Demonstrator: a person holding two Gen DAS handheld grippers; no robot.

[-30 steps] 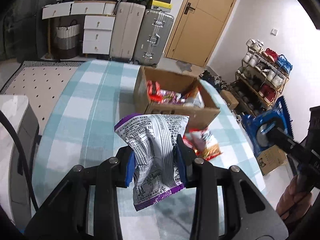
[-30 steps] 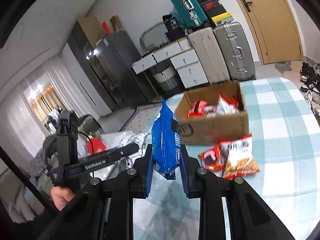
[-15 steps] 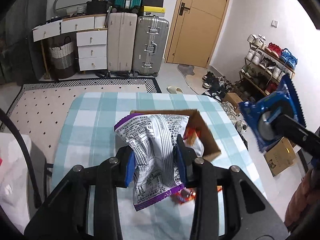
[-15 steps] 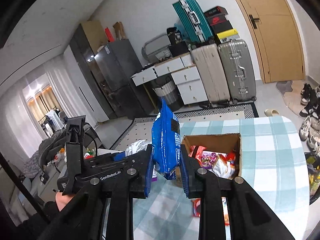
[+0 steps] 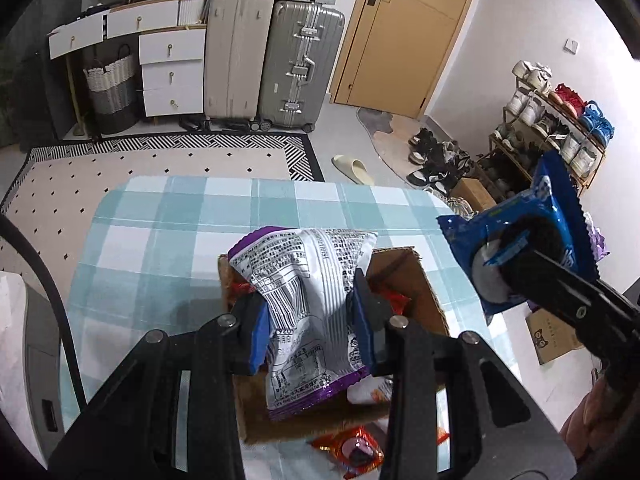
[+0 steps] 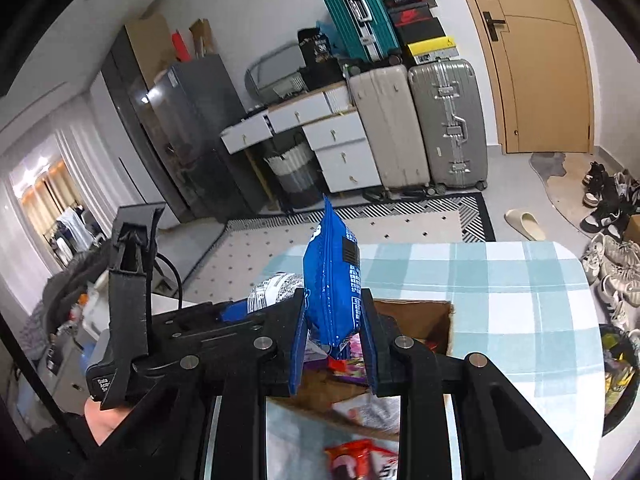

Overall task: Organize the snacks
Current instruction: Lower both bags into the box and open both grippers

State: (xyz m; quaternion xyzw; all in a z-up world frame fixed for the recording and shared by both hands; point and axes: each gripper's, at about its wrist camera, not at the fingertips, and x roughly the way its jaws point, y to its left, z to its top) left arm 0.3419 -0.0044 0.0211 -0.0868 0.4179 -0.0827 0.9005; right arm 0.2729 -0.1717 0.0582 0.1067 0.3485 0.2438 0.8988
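Your left gripper (image 5: pixel 310 328) pinches the purple bag (image 5: pixel 308 300); your right gripper (image 6: pixel 334 344) clamps the blue bag (image 6: pixel 332 280). The box (image 5: pixel 416 280) sits just below both fingertips, likely ready for dropping.

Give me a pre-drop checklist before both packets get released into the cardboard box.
1. Left gripper clamped on the silver and purple packet: ok.
2. Right gripper clamped on the blue packet: ok.
3. Cardboard box open at the top, snacks already inside: ok.
4. Silver and purple packet over the box opening: ok in the left wrist view.
5. Blue packet over the opening: cannot tell; in the left wrist view it hangs beside the box's right edge.
6. Red packet on the checked tablecloth lies outside the box: not ok, still to be packed.
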